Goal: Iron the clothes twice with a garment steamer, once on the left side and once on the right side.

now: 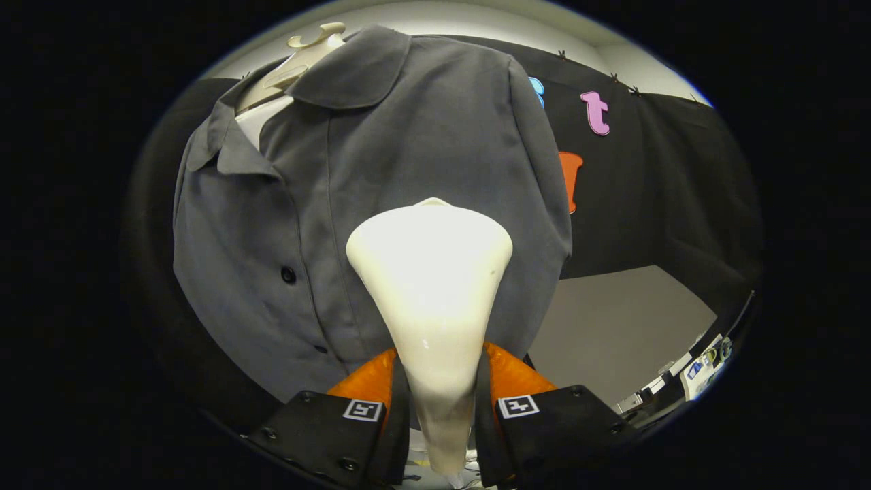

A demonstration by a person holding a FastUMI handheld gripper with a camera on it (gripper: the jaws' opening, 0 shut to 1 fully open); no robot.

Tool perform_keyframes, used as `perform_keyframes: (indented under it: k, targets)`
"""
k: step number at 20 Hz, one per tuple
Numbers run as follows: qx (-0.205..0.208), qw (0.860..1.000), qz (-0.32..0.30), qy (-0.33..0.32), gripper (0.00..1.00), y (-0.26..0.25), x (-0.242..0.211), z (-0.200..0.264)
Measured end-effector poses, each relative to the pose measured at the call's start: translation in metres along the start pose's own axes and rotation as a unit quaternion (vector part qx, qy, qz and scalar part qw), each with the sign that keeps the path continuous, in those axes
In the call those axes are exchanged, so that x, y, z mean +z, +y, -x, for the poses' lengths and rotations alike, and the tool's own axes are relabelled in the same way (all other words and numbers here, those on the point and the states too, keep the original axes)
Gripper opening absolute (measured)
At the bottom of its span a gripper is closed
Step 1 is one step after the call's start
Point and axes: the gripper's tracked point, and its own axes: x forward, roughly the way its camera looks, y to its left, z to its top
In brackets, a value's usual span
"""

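Note:
A dark grey buttoned shirt (408, 150) hangs on a cream mannequin form (299, 61) straight ahead. My gripper (441, 388) is shut on the neck of a white garment steamer (432, 286), with both fingers pressing its narrow handle. The steamer's wide head points up and rests against or just in front of the shirt's front panel, to the right of the button placket (288, 275). Whether the head touches the cloth I cannot tell.
A grey floor or tabletop (612, 327) lies to the right below the shirt. Small items and a device (701, 371) sit at the far right edge. Black cloth walls stand behind the shirt.

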Motion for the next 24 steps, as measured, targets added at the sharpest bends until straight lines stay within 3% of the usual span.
perform_keyframes:
  k: [24]
  targets:
    - [0.007,0.994,-0.001,0.11,0.48,-0.004,-0.133,-0.04]
